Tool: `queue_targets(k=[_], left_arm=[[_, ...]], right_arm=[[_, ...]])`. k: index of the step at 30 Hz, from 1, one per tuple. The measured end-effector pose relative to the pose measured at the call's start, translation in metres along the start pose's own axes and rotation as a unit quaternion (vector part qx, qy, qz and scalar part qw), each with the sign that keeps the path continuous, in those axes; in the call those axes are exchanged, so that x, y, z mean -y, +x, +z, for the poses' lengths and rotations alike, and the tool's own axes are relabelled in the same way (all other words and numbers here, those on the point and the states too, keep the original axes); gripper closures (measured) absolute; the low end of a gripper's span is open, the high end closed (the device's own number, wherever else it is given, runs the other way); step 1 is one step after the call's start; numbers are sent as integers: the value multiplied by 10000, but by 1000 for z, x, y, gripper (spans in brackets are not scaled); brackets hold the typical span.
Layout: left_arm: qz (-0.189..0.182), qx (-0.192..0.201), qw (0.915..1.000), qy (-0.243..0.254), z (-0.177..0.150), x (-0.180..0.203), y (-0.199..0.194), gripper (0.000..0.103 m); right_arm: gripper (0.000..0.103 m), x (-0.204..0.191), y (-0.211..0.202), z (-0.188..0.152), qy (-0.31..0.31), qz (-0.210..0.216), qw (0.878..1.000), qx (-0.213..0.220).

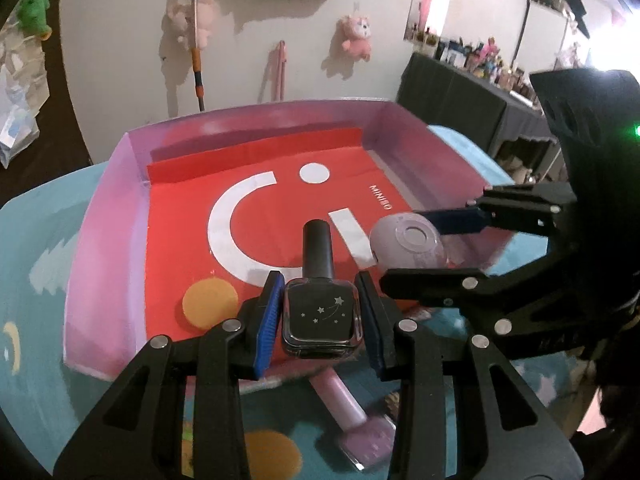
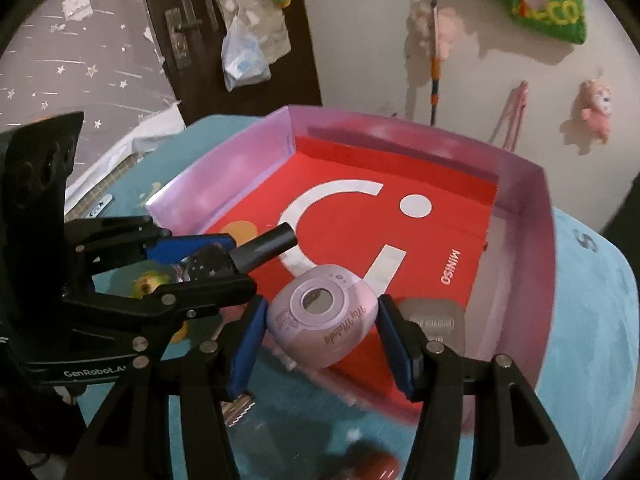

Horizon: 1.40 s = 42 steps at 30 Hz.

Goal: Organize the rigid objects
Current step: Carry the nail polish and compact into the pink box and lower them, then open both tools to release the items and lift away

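My left gripper pinches a dark nail polish bottle by its square glass body, black cap pointing away from me, and my right gripper clamps a rounded lilac case between its blue pads; both hang over the near edge of the pink box. Below them a pink polish bottle lies on the teal mat, partly hidden by my fingers and blurred. Farther off, the box's red floor is bare, and a grey object behind my right finger is too obscured to identify.
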<state>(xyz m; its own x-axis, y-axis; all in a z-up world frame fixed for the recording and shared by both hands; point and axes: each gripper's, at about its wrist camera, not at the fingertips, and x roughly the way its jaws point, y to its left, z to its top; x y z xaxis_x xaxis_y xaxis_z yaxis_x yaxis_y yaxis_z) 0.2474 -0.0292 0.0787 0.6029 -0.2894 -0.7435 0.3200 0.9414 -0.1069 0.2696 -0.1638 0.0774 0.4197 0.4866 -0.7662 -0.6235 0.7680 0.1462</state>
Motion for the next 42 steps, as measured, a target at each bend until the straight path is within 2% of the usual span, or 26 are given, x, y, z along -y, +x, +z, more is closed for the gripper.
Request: queue_targets(k=[8, 17, 42], left_arm=[[-116, -378, 9992, -16, 9, -10, 33, 69], [-90, -613, 9979, 198, 7, -9, 52, 69], [-84, -626, 9977, 232, 6, -9, 56, 68]], right_arm=[[45, 21, 31, 13, -221, 288, 9981, -493], [44, 23, 44, 18, -545, 333, 9954, -715], [44, 23, 56, 21, -784, 453, 9918, -898]])
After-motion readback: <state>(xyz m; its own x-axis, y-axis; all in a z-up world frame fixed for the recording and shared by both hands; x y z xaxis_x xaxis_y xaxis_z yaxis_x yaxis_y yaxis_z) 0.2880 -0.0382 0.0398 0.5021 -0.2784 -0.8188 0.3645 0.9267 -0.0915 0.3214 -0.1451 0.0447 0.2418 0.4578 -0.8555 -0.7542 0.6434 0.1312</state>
